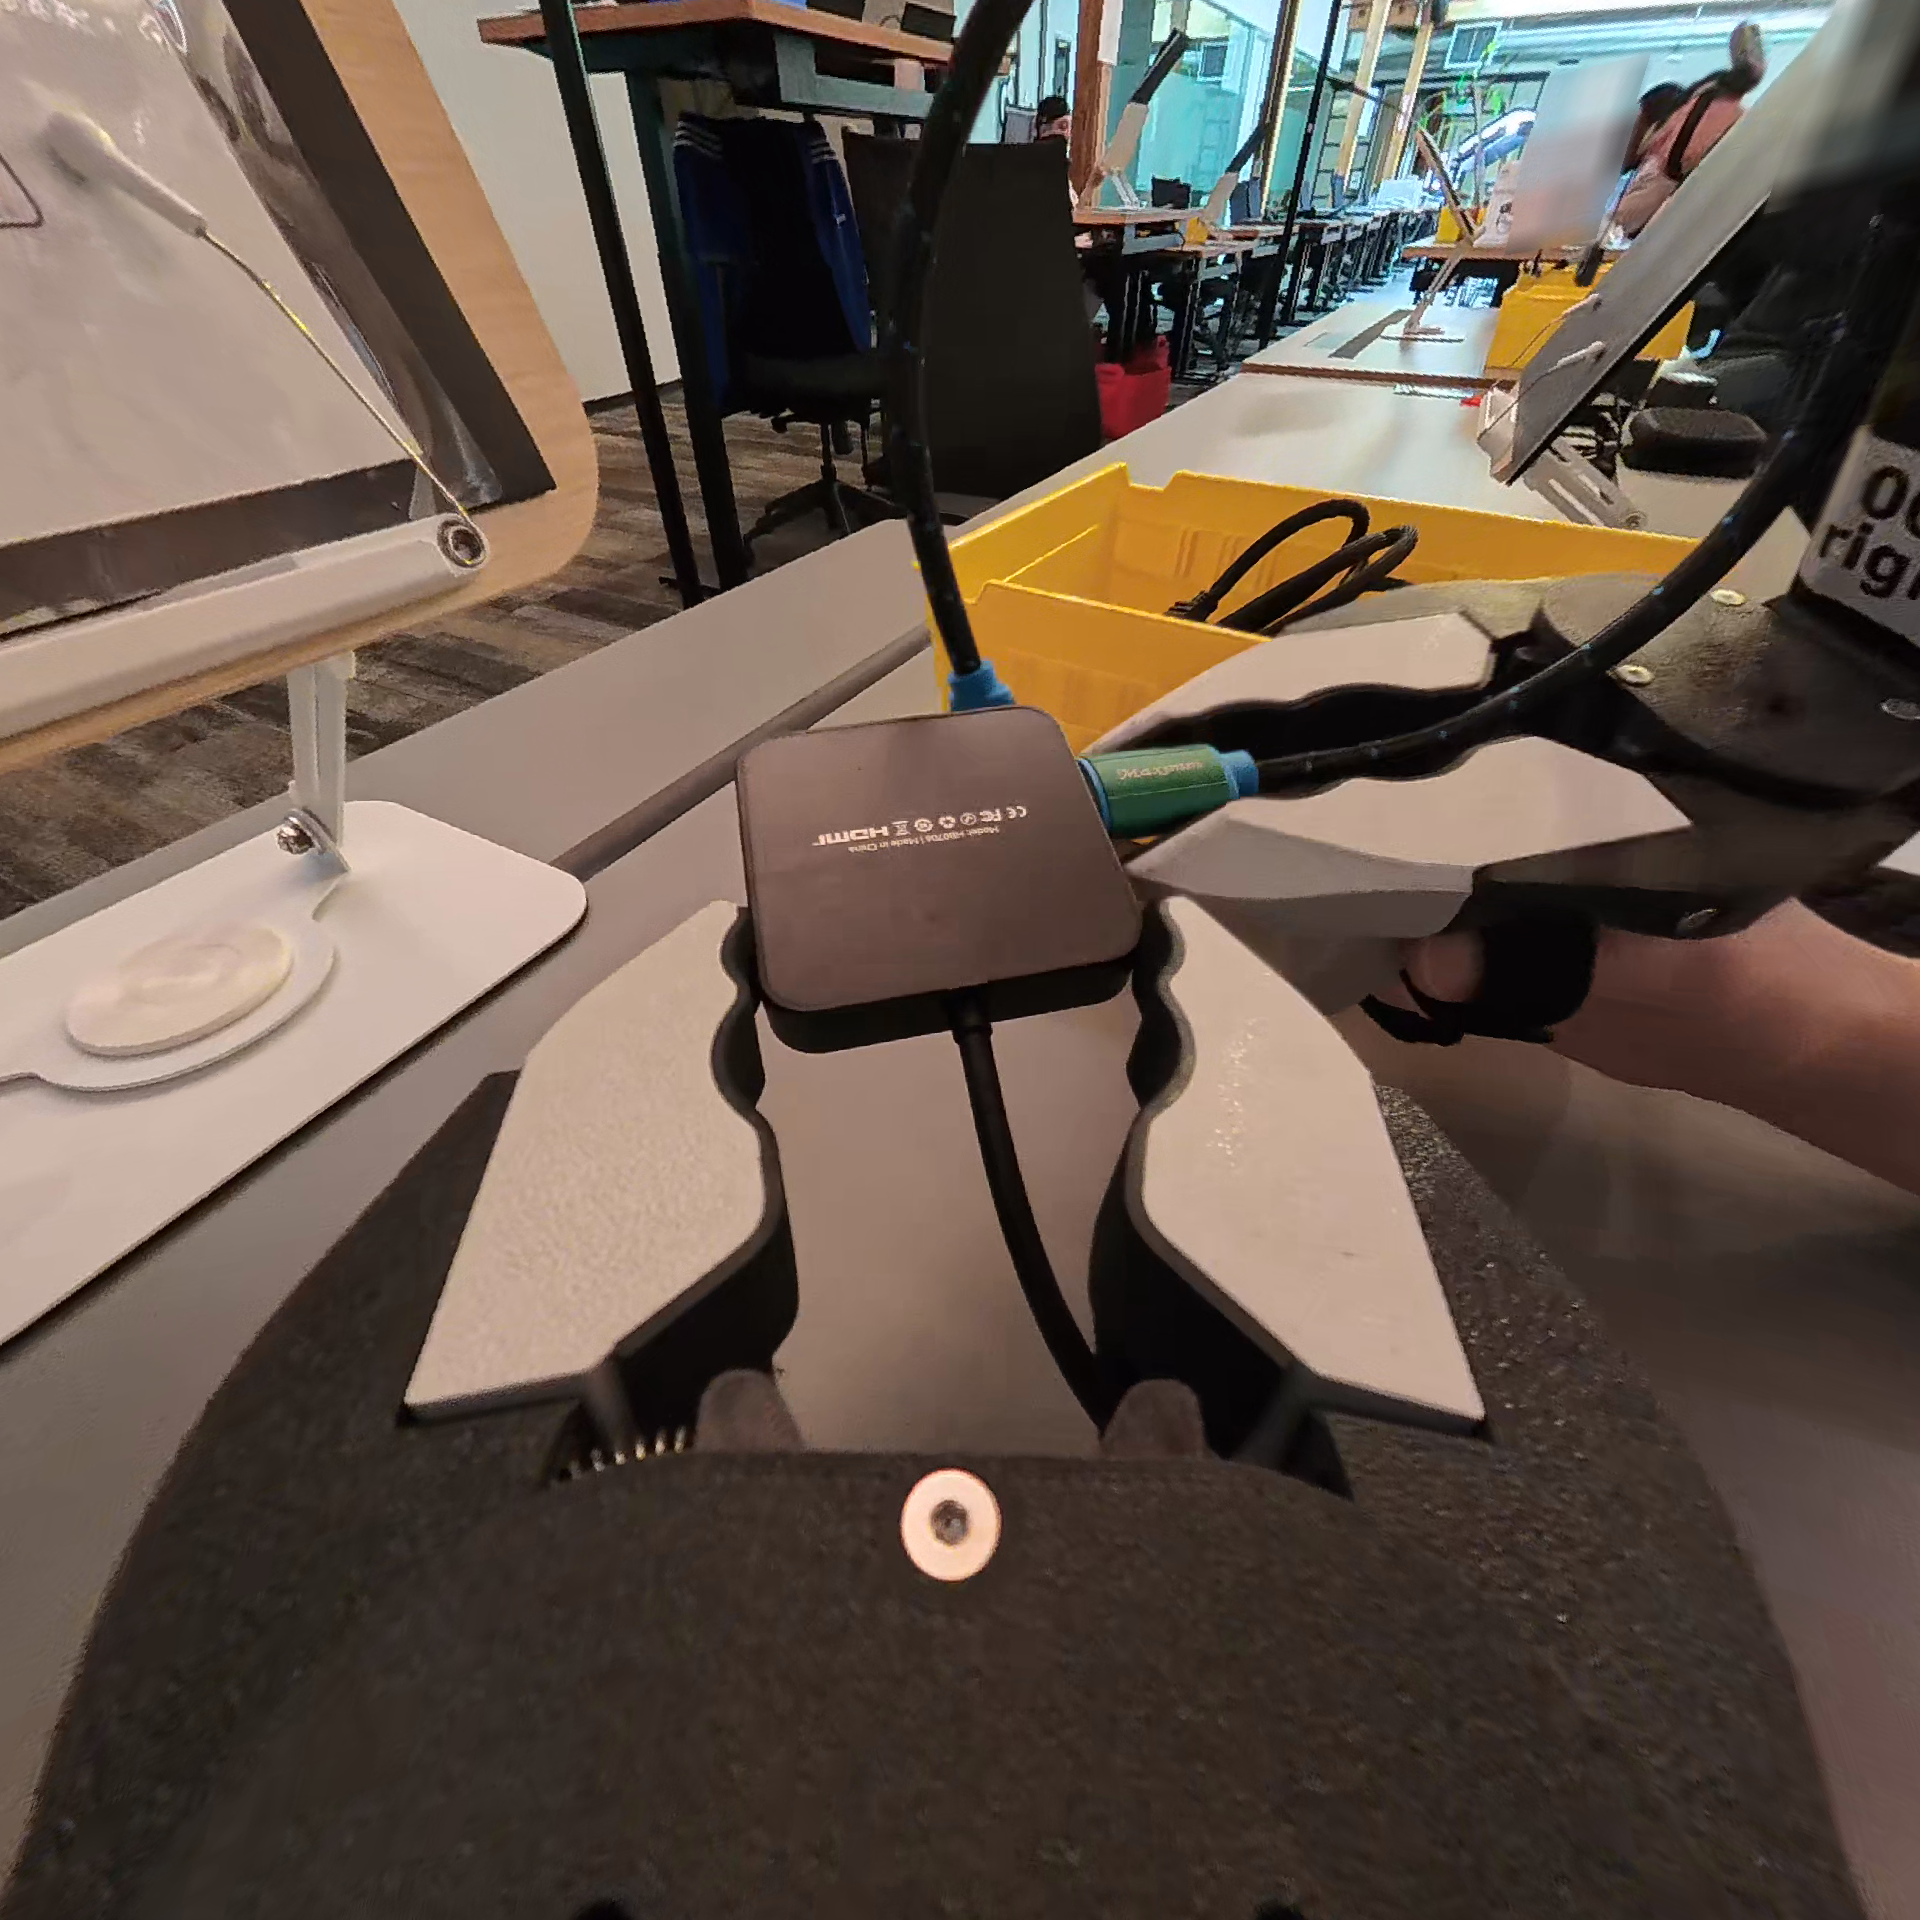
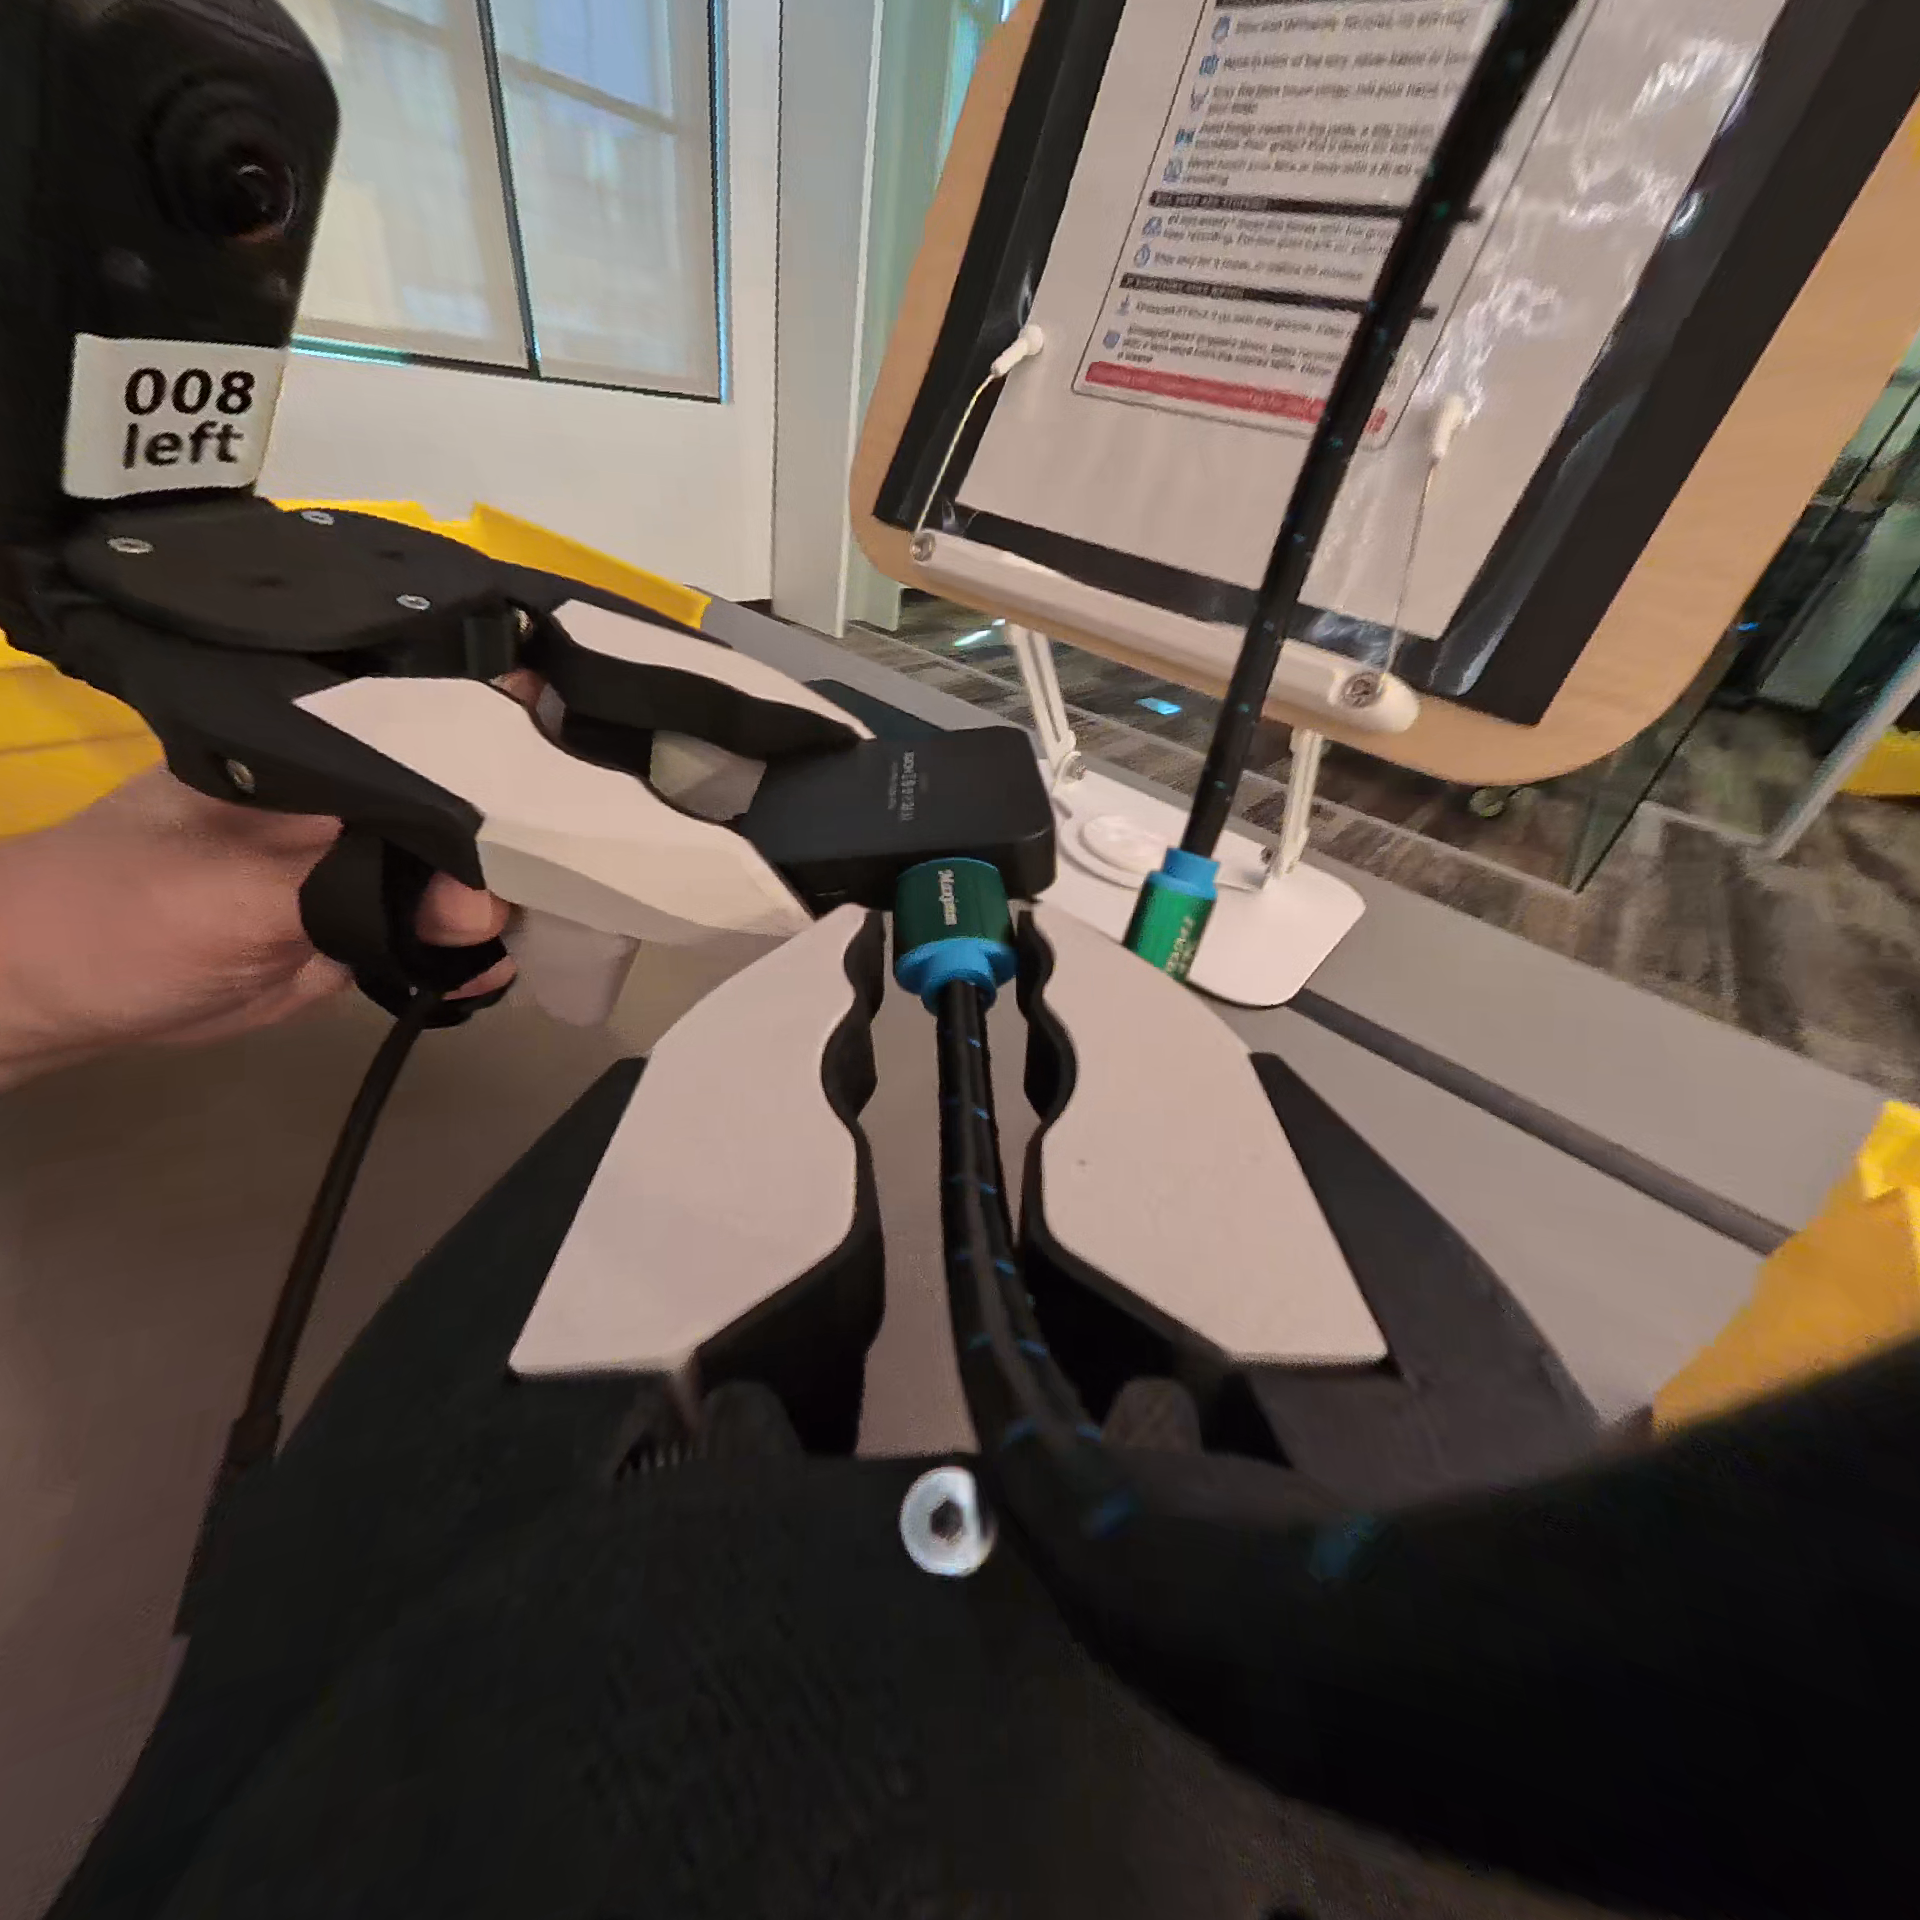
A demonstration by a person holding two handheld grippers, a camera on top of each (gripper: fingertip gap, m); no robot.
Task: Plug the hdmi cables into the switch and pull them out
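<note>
Black switch (image 1: pixel 935 862) held just above grey tabletop (image 1: pixel 665 665), pinched at its near edge by left hand-held gripper (image 1: pixel 940 971). Green plug (image 2: pixel 951 914) seated in switch's side, clamped by right hand-held gripper (image 2: pixel 954 961). Second green plug (image 2: pixel 1174 920) dangled beside switch, before white stand (image 2: pixel 1278 935). Yellow bin (image 1: pixel 1091 582) behind switch.
</note>
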